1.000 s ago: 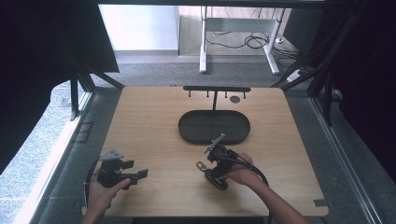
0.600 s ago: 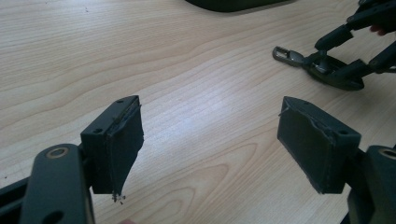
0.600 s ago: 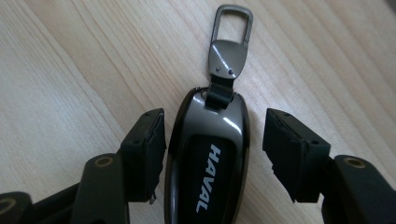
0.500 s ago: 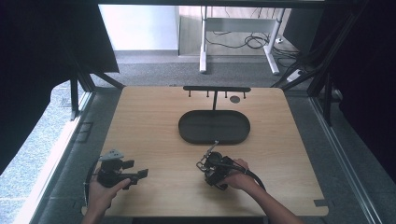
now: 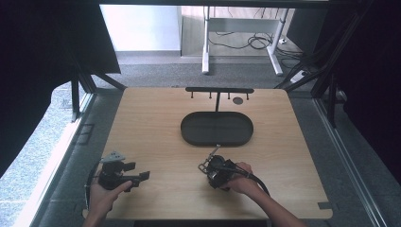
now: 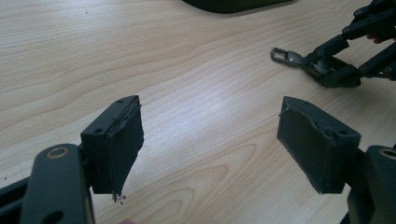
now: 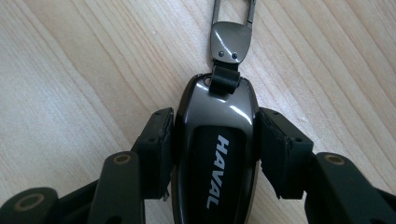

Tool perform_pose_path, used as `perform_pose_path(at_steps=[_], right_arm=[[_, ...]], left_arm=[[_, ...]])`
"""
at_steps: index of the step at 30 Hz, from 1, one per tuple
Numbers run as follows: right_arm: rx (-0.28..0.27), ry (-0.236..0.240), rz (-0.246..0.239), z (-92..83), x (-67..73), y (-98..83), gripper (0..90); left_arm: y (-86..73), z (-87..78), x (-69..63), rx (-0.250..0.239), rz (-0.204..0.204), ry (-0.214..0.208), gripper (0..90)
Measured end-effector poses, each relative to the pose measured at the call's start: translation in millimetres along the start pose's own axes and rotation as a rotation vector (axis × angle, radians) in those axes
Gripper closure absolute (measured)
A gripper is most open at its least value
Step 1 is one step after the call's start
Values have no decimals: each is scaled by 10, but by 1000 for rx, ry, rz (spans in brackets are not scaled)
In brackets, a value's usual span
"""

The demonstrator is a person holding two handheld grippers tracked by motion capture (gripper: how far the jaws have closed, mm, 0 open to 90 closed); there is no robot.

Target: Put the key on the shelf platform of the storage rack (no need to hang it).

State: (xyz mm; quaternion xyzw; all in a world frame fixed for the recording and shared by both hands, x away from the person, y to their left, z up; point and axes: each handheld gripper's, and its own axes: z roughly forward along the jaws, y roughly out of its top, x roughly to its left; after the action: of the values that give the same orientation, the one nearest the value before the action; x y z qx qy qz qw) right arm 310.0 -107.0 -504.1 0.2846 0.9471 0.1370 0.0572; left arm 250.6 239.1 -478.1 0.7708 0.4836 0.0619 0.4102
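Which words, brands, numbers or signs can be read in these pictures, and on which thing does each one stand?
"HAVAL": white letters on the dark panel of the car key, which lies on the wooden table between the jaws of the right gripper.
No other text can be read; the metal clip above the key has two rivets and no lettering.

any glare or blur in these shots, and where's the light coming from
High view: daylight floods the floor beyond the table, both sides very dark, all fairly soft. Right gripper view: sharp, bright glints on the glossy key fob and its metal clip. Left gripper view: soft sheen across the wood, left gripper pads slightly blurred.
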Motion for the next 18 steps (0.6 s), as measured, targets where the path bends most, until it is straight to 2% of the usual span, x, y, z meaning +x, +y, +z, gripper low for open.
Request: perform_pose_path(at_steps=[7, 18], right_arm=[[-46, 13, 19, -114, -70, 4, 494], [-123, 14, 50, -436, -173, 94, 495]], left_arm=[[-1, 2, 2, -2, -2, 0, 228], [2, -5, 6, -4, 2, 0, 228]])
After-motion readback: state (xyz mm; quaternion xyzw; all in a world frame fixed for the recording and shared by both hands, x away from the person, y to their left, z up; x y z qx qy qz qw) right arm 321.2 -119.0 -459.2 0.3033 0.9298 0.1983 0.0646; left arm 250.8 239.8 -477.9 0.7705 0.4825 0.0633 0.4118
